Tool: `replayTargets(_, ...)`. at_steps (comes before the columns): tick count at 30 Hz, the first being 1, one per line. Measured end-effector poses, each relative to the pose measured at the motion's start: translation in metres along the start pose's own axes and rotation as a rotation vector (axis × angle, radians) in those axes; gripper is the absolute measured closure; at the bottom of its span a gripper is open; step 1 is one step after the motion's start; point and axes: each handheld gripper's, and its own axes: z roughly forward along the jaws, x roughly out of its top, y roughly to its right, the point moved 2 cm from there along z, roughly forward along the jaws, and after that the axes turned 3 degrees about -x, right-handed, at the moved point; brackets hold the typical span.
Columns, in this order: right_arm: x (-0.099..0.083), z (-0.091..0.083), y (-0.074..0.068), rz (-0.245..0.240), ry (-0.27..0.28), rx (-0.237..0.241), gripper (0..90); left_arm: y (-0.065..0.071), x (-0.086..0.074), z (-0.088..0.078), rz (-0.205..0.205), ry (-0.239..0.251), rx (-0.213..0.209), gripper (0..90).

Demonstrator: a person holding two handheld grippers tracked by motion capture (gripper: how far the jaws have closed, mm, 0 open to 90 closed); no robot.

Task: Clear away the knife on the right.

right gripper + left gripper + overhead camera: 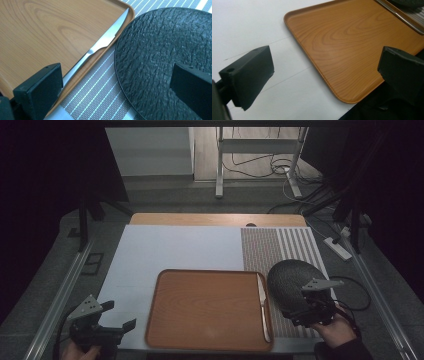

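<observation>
right gripper (117,82): open, empty, I hover over knife (100,46) and plate (162,60)
left gripper (322,75): open (idle)
tip: I'd straddle the handle squarely

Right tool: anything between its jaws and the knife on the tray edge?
In the right gripper view nothing lies between: the open right tool hangs over the knife, the tray rim, the striped mat and the black plate.

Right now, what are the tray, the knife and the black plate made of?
The tray looks like wood or a wood-print laminate: orange-brown with curved grain lines and a smooth, faint sheen. The knife looks like polished steel: silvery, reflective, with a toothed edge. The black plate looks like matte stone or stoneware; its rough, bark-like surface barely shines.
</observation>
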Motion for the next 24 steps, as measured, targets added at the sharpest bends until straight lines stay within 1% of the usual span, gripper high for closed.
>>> replayTargets(3,-0.001,-0.005,0.001,0.018,0.018,-0.007,0.0,0.000,0.000,-0.001,0.004,0.013,0.012,0.3)
replayTargets(6,-0.003,-0.009,0.001,0.025,0.026,-0.014,0.0,-0.001,0.000,-0.001,0.000,0.018,0.017,0.2)
replayTargets(14,-0.008,-0.019,0.000,0.029,0.039,-0.033,0.0,0.000,0.000,0.000,0.006,0.005,0.016,0.7)
replayTargets(21,-0.014,-0.029,-0.002,0.027,0.043,-0.060,0.0,-0.001,0.000,0.001,0.004,0.000,0.015,1.2)
replayTargets(24,-0.016,-0.031,-0.002,0.033,0.048,-0.061,0.0,-0.001,0.000,0.001,0.004,-0.001,0.012,1.2)
